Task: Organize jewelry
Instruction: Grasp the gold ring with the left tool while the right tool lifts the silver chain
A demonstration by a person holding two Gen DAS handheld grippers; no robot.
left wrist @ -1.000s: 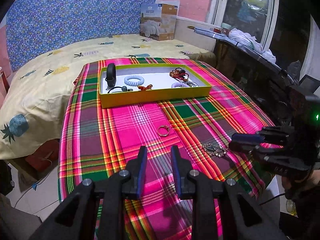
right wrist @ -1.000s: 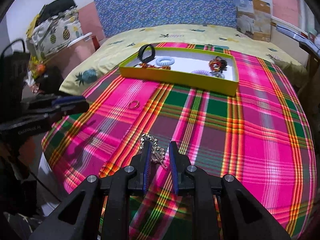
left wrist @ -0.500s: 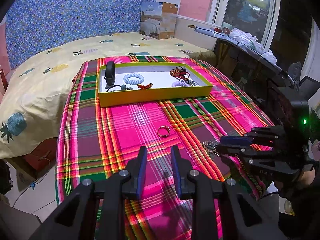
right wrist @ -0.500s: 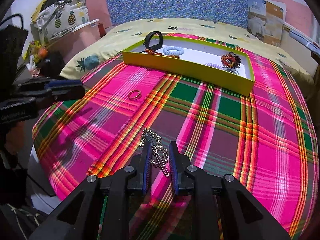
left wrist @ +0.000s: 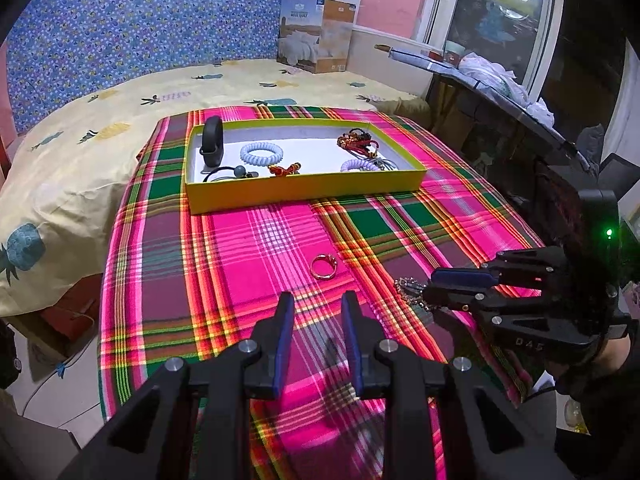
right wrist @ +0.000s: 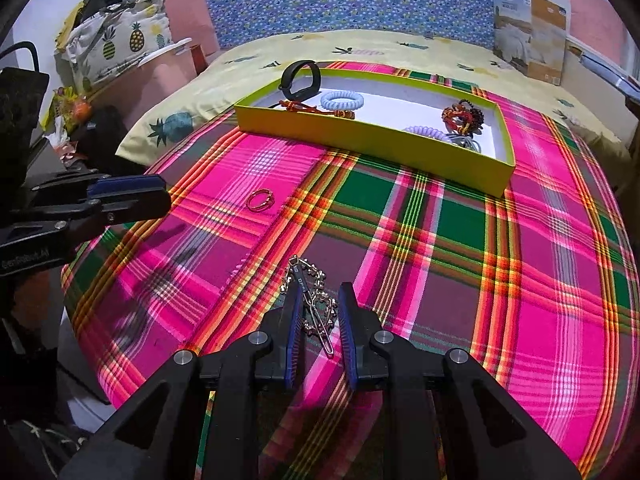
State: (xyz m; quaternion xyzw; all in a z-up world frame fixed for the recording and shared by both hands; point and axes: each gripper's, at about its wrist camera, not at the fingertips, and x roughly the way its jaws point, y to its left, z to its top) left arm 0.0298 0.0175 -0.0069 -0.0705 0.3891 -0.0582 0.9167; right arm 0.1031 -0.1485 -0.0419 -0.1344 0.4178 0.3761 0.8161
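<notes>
1. The right gripper [right wrist: 319, 294] is tipped down over the near edge of the plaid tablecloth [right wrist: 420, 216], jaws parted by a narrow gap.
2. A silver beaded chain [right wrist: 316, 304] with a hair clip lies on the cloth between those blue pads [right wrist: 295, 312]; they straddle it without pressing on it.
3. The left gripper [left wrist: 316, 304] hangs above the cloth's near edge, jaws parted and holding nothing.
4. A gold ring [left wrist: 324, 266] lies on the cloth just beyond the left gripper's tips, between them and the tray.
5. The yellow tray [left wrist: 304, 192] sits at the cloth's far edge, holding a black band [left wrist: 211, 140], a pale blue spiral hair tie [left wrist: 261, 153], a lilac one [left wrist: 358, 165] and red-orange beaded pieces [left wrist: 356, 140].
</notes>
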